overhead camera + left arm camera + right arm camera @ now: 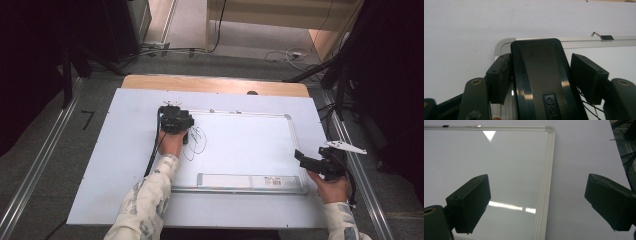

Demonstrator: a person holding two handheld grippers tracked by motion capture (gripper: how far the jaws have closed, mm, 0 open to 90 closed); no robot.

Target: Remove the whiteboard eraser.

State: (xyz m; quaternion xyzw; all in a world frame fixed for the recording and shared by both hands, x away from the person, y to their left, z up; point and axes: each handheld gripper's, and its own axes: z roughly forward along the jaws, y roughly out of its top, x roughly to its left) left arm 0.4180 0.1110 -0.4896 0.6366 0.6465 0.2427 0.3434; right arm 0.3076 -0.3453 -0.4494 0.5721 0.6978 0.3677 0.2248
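The left gripper point(176, 120) sat over the whiteboard's point(250, 140) far left corner, its jaws closed on a black eraser point(539, 75). In the left gripper view the left pad point(499, 77) pressed flat against the eraser's side, while the right pad point(589, 77) stood just beside the other side; whether it touched could not be told. The eraser lay on the board at that corner, its far end reaching almost to the silver frame point(501, 47). A raised brand word showed on its near end.

A black scribble point(196, 141) marked the board just right of the left hand point(171, 142), well short of the board's middle. A white strip point(247, 180) lay along the board's near edge.

The right gripper point(312, 162) hung at the board's near right corner, its jaws wide apart with nothing between them. In the right gripper view the left pad point(471, 202) stood over the board and the right pad point(609, 197) over the bare table point(579, 157), with the board's right frame running between them.

The board lay on a white table, closer to its right edge than its left. A small metal clip point(605, 37) sat on the board's far frame.
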